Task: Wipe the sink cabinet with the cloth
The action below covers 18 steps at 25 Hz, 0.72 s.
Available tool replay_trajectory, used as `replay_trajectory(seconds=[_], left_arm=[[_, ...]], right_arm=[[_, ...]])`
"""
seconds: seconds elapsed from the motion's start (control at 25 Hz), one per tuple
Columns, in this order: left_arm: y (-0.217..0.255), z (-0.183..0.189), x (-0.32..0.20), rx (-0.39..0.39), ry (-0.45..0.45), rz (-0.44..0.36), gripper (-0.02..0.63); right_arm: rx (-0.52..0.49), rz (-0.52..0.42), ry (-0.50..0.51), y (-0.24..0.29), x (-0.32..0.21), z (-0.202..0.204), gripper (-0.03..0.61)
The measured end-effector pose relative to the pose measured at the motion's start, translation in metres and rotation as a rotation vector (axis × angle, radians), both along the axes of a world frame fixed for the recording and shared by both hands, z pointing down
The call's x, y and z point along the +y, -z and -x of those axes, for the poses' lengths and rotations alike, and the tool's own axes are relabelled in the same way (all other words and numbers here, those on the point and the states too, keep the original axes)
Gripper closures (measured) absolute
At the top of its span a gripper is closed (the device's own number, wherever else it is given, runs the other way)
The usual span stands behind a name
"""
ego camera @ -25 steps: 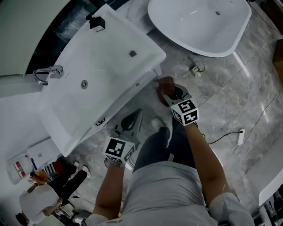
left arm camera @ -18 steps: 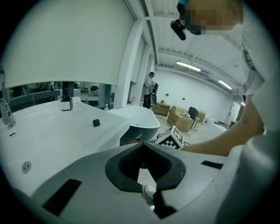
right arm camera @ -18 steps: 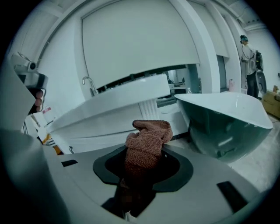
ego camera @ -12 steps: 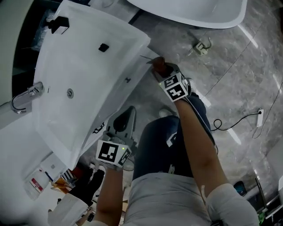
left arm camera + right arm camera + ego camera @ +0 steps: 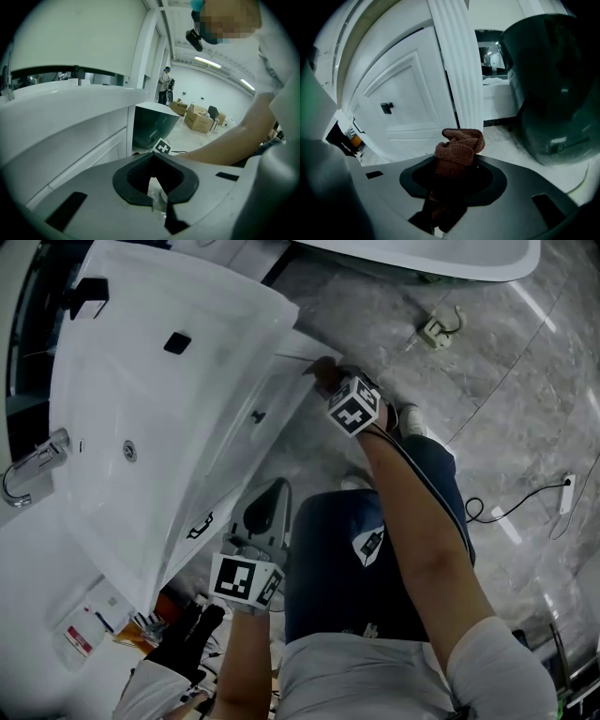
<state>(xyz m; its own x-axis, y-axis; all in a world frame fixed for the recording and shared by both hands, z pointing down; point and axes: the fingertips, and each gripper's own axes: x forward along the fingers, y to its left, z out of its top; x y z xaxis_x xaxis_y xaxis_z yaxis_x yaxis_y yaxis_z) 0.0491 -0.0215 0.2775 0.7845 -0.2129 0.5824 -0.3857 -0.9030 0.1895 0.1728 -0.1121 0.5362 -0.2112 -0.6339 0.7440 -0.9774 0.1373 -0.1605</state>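
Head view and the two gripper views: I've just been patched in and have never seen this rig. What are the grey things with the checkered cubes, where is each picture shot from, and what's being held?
There is no robot here. A person holds a hand-held gripper in each hand, and the patterned cubes are part of those tools. The head view comes from a camera on the person's head. It looks steeply down at the white basin, its tap and the grey floor. The other two pictures come from a camera riding on each tool, looking along its jaws.

The right hand-held gripper is shut on a brown cloth. It is raised to the sink cabinet, at its fluted corner post. Whether the cloth touches the post, I can't tell. The left hand-held gripper sits back by the person's leg, jaws together and empty.
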Motion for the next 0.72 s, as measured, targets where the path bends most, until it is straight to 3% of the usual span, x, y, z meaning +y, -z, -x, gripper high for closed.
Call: replay_trajectory(seconds=[0.4, 0.72], left_arm=[[-0.032, -0.002, 0.003, -0.007, 0.066, -0.013, 0.603], [-0.051, 0.015, 0.003, -0.046, 0.148, 0.014, 0.603]], right_arm=[[-0.021, -0.002, 0.090, -0.046, -0.024, 0.011, 0.420], [-0.071, -0.043, 0.091, -0.037, -0.047, 0.022, 0.420]])
